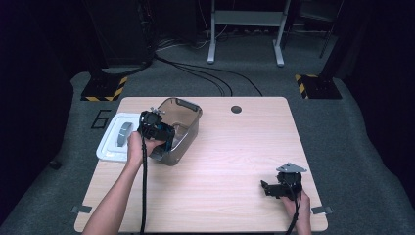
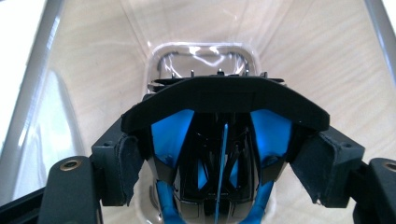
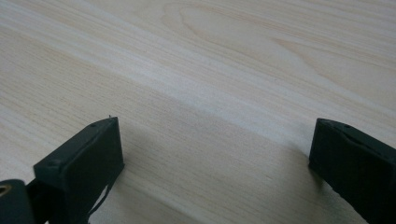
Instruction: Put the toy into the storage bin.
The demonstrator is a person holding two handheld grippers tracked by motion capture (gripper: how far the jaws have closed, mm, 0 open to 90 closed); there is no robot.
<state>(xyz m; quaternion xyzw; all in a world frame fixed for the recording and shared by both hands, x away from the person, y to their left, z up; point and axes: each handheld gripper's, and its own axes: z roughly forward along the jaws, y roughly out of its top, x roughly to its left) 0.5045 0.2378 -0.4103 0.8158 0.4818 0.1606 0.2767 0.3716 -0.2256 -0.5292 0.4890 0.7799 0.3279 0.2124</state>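
My left gripper (image 1: 159, 129) is shut on a glossy black-and-blue plastic object (image 1: 167, 135) and holds it over the near-left wall of a smoky clear bin (image 1: 192, 113). In the left gripper view both pads (image 2: 122, 161) press the sides of the object (image 2: 219, 100), with the bin's clear bottom (image 2: 205, 53) behind it. What the object is I cannot tell. At the table's front right, my right gripper (image 1: 265, 187) rests low over the wood. It (image 3: 215, 154) is open, with bare table (image 3: 224, 70) between its jaws.
A white lid (image 1: 111, 142) with a grey handle lies flat to the left of the bin, at the table's left edge. A small round hole (image 1: 236, 109) marks the far edge of the wooden table (image 1: 235, 152). Cables and stands sit on the floor beyond.
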